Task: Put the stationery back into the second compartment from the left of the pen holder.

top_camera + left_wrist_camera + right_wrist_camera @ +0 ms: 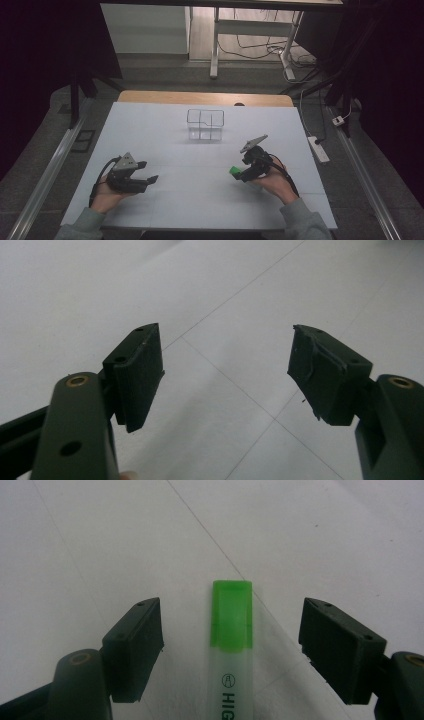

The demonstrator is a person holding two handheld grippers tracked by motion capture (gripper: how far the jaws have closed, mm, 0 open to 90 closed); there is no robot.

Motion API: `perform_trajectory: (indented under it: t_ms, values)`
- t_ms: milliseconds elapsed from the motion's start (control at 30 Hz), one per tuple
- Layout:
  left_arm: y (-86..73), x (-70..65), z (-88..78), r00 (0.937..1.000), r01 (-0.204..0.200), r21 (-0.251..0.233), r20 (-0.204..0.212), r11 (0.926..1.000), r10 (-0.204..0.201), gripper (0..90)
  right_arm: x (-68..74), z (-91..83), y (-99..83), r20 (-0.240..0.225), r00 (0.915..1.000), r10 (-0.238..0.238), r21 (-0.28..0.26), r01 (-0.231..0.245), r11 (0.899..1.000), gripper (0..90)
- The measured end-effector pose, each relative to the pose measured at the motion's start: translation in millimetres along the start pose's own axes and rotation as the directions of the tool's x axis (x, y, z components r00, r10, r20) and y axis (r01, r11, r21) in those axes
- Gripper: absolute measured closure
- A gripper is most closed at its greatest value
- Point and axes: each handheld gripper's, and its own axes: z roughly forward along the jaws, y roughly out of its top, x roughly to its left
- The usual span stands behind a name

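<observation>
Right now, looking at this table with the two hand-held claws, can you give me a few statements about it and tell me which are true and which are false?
1. The right claw is open, with a green-capped highlighter lying between its jaws. True.
2. The left claw is clamped on a pen. False: it is open and nothing sits between its jaws, with the white table behind.
3. A clear container with compartments stands farther back on the table, apart from both claws. True.
4. The highlighter's cap is red. False: it is green.
5. The highlighter already lies inside the container. False: it is by the right claw, nearer the person.
</observation>
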Motion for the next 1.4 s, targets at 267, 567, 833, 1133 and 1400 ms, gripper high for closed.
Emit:
perform_trajectory:
  t_ms: [267,567,833,1133,1400]
  values:
    - [-0.2,0.2,0.7,1.0000,-0.002,0.004,0.001,1.0000,0.002,29.5,1.7,8.2,-0.1,0.006,0.9999,-0.008,0.051,0.008,0.999,28.2]
    - [0.0,-0.4,2.0,0.9999,-0.011,0.015,0.000,0.9998,0.011,29.4,5.2,21.2,2.9,0.031,0.9989,-0.036,0.099,0.033,0.995,38.7]
    - [-0.6,-0.2,1.9,0.9999,-0.013,0.016,0.000,0.9998,0.013,29.9,9.3,24.7,5.1,0.063,0.9968,-0.049,0.125,0.041,0.991,52.9]
    - [-0.8,-0.4,2.2,0.9999,-0.016,0.019,0.000,0.9997,0.016,29.9,12.9,24.0,6.0,0.069,0.9954,-0.068,0.125,0.059,0.990,67.4]
    - [-1.3,0.8,1.5,0.9999,-0.013,0.016,-0.003,0.9998,0.013,29.9,13.1,17.5,6.2,0.082,0.9939,-0.073,0.102,0.064,0.993,67.5]
